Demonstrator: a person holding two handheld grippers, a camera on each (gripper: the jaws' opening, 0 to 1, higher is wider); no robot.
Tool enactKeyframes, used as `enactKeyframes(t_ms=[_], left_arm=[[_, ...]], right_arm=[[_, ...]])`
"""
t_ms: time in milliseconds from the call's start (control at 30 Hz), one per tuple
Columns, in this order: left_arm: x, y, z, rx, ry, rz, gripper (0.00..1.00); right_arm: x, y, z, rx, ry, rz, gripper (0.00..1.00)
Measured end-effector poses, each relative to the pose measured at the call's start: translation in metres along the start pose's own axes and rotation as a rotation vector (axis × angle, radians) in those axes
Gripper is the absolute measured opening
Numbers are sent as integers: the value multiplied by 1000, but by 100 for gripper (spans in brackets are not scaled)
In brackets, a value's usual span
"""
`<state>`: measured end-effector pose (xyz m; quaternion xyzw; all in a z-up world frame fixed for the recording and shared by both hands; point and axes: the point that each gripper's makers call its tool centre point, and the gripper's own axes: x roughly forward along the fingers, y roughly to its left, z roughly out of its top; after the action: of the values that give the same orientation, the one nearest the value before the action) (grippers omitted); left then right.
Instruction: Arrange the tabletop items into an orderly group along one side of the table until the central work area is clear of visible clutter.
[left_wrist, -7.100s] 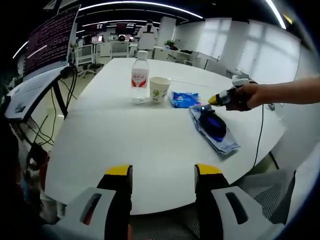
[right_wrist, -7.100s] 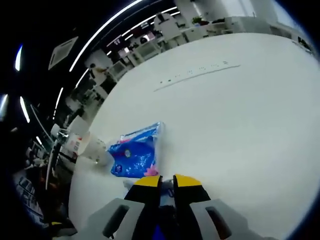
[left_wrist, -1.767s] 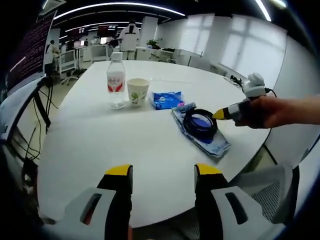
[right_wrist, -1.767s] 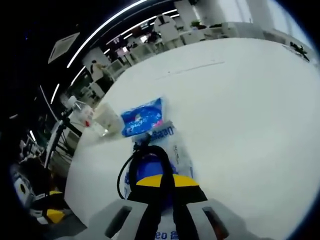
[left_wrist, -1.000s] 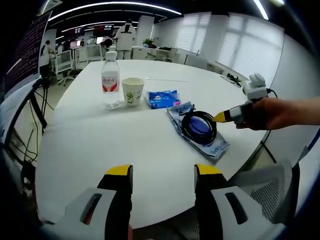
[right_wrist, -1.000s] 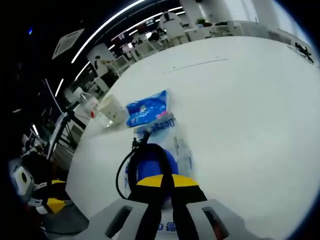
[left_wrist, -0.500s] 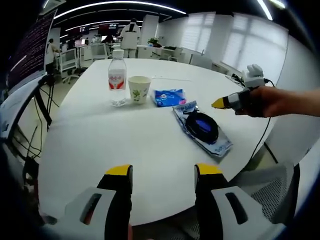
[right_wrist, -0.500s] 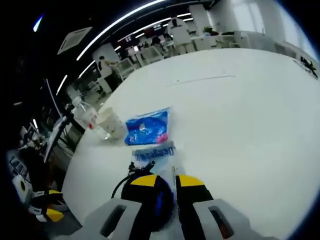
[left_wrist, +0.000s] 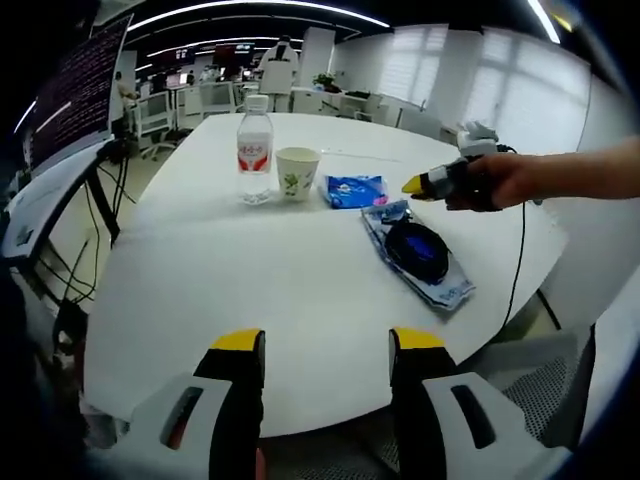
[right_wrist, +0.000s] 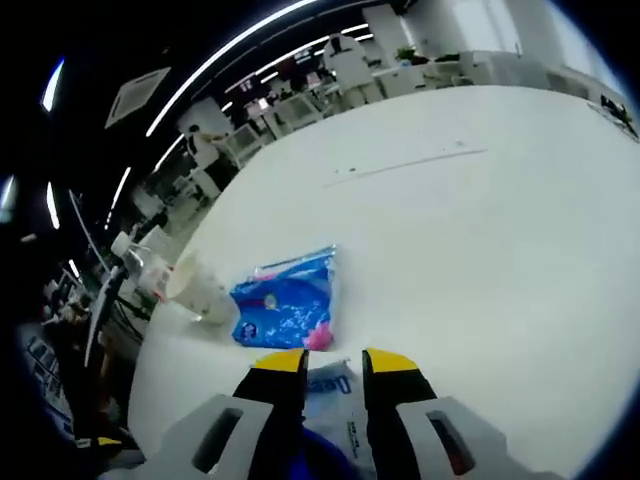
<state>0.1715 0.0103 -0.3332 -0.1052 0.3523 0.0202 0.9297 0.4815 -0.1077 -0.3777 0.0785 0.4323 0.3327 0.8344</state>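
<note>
two grippers (left_wrist: 324, 345) (right_wrist: 335, 365) parted, bottle (left_wrist: 254, 146), cup (left_wrist: 297, 173)

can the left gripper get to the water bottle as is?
Probably yes. The left gripper is open and empty, with bare white table between it and the water bottle; the paper cup stands beside the bottle, not in front.
</note>
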Motion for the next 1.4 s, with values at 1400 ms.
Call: enactKeyframes(t_ms=[1400], left_arm=[[3,-14,-19,30,72,-9,50]], right_arm=[[17,-52,38,178,-85,-14,0]])
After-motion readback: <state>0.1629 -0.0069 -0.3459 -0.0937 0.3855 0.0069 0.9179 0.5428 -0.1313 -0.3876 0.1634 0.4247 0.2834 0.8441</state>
